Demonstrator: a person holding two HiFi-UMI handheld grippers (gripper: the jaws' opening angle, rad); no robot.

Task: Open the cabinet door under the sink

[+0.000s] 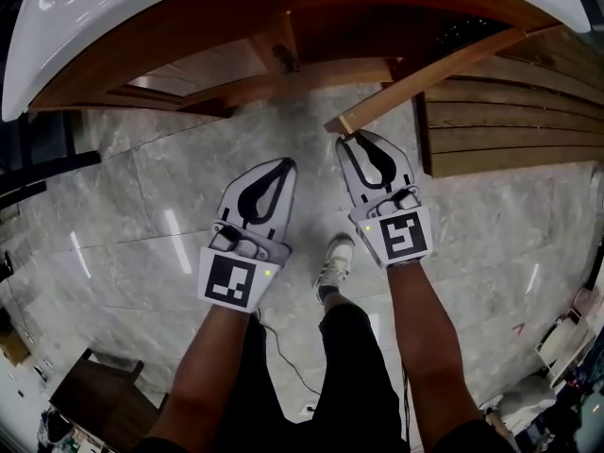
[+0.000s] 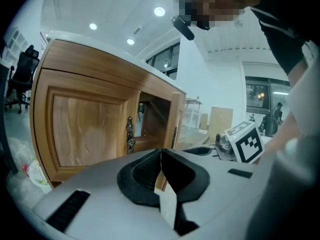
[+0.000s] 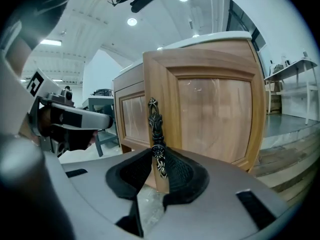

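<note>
Cabinet door (image 3: 215,109) standing ajar under sink (image 1: 94,26) | upright handle (image 3: 156,129) sitting dead ahead, right gripper (image 3: 161,156) jaws pinching it | left gripper (image 2: 161,156) hanging alongside, jaws together, carrying nothing

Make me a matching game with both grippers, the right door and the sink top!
Things:
1. left gripper
2. right gripper
3. right door
4. sink top

States:
a. white
b. swung open
c. shut on the handle
d. shut, holding nothing

Pairs: 1-d, 2-c, 3-b, 4-a
</note>
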